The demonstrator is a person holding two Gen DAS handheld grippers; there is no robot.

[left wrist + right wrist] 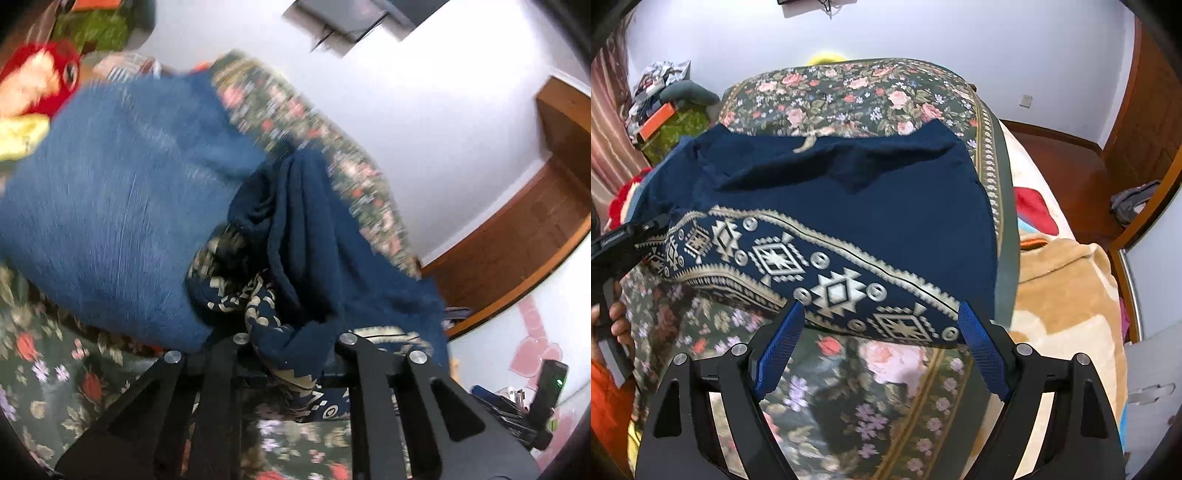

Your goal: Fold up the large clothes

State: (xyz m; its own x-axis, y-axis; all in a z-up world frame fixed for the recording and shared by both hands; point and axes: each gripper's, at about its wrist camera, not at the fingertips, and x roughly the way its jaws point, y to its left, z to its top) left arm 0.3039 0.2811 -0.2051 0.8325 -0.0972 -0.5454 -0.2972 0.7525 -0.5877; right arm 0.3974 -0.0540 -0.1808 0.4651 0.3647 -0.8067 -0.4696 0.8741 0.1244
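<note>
Both grippers differ: left gripper [291,354] apparently pinches the navy garment [849,206], right gripper [879,325] jaws spread.

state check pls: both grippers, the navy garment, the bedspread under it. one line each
left gripper: shut on the navy garment's patterned hem, cloth bunched between its fingers.
right gripper: open, blue pads wide apart, at the patterned border, gripping nothing.
navy garment: partly spread over the bed, wrinkled, one end lifted by the left gripper.
floral bedspread: laid flat over the bed, under the garment.
</note>
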